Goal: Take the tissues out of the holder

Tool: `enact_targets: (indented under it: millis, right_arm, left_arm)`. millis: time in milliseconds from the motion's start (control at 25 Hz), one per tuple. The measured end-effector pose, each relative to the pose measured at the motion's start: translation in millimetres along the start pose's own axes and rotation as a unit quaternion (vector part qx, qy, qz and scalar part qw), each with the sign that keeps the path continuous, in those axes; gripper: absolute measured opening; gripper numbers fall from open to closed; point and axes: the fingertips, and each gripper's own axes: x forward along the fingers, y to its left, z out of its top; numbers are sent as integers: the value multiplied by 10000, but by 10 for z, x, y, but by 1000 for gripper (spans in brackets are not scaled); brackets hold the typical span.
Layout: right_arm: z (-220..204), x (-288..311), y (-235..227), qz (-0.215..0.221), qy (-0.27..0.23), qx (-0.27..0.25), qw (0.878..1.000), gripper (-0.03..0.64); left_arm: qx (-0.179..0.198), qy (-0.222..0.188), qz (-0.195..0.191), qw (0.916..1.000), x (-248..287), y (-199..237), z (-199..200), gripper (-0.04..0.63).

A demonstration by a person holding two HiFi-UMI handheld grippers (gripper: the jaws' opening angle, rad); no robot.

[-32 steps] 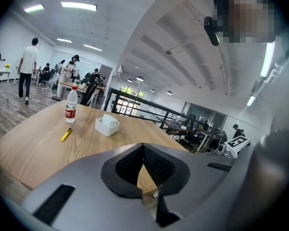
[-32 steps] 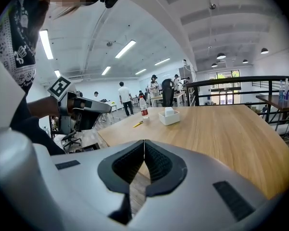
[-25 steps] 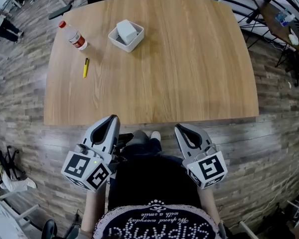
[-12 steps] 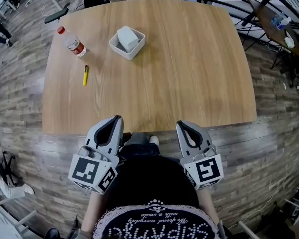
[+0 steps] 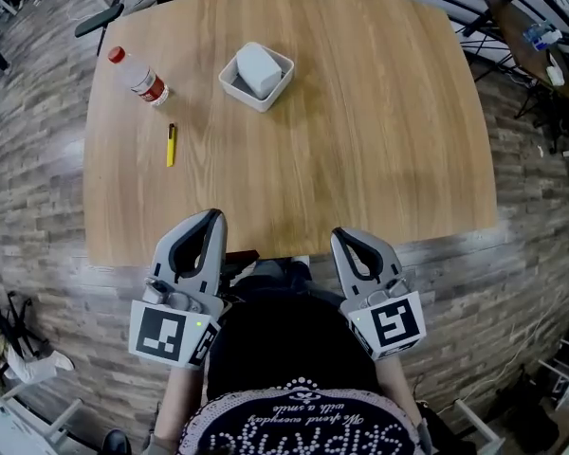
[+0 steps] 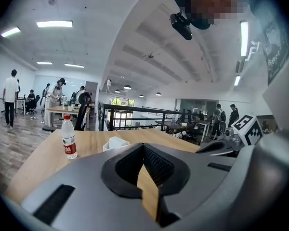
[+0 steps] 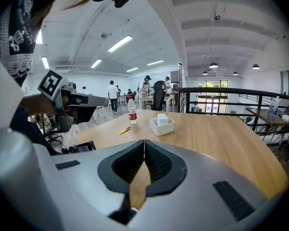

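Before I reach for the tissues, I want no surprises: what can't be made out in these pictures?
Tissues: lower part and count, hidden by the holder walls in the head and right gripper views.
Bottle: label print too small to read in every view.
Table: near part in the left gripper view, covered by the left hand-held gripper itself.

"with a smile" in script on shirt (image 5: 299, 410)
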Motion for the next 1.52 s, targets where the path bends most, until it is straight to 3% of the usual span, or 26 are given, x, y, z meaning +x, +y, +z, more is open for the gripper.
enact_targets:
  millis: [320,920,1520]
  right_arm:
    - [32,3,-116,-353,-53,124,9993,12]
    - [87,220,33,-200,6,96,9998,12]
    - [56,196,195,-355,16,260,9990,12]
  left_arm:
    - [-176,79,-214,9996,141,106,-30,6]
    - [-406,163,-117,9990,97,355,-92,6]
    - [-404,232,-356,9983,58,393,-144,6]
